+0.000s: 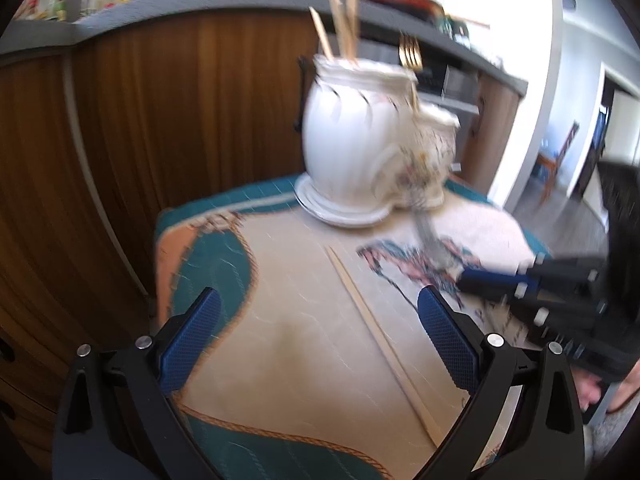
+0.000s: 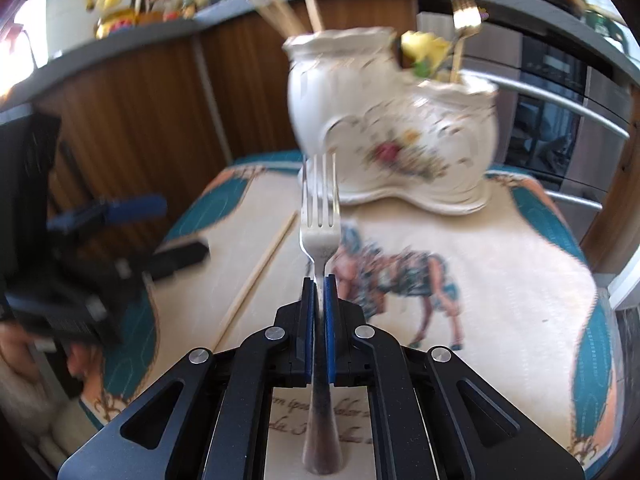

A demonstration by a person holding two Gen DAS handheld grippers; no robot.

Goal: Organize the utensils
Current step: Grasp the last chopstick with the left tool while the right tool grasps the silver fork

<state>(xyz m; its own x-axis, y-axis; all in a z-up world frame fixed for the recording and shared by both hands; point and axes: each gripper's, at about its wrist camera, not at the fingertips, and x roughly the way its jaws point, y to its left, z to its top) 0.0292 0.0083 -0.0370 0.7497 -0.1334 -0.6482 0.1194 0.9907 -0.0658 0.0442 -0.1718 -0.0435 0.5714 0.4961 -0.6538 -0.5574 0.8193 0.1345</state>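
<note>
My right gripper [image 2: 319,278] is shut on a silver fork [image 2: 319,216], tines pointing forward toward a white flowered ceramic holder [image 2: 396,136]. The holder has a tall part with wooden chopsticks [image 2: 280,14] and a lower part with a gold fork [image 2: 464,16]. A pair of chopsticks [image 2: 260,268] lies on the cloth left of the fork. My left gripper [image 1: 320,316] is open and empty above the cloth, with the loose chopsticks [image 1: 380,332] between its fingers. In the left wrist view the holder [image 1: 360,136] stands ahead and the right gripper [image 1: 464,276] holds the fork [image 1: 432,240] at right.
The table wears a cream and teal cloth [image 2: 500,264] with a horse picture. A wooden counter front [image 1: 160,120] rises behind the table. Kitchen appliances [image 2: 560,100] stand at the right. The left gripper [image 2: 136,220] shows at the left of the right wrist view.
</note>
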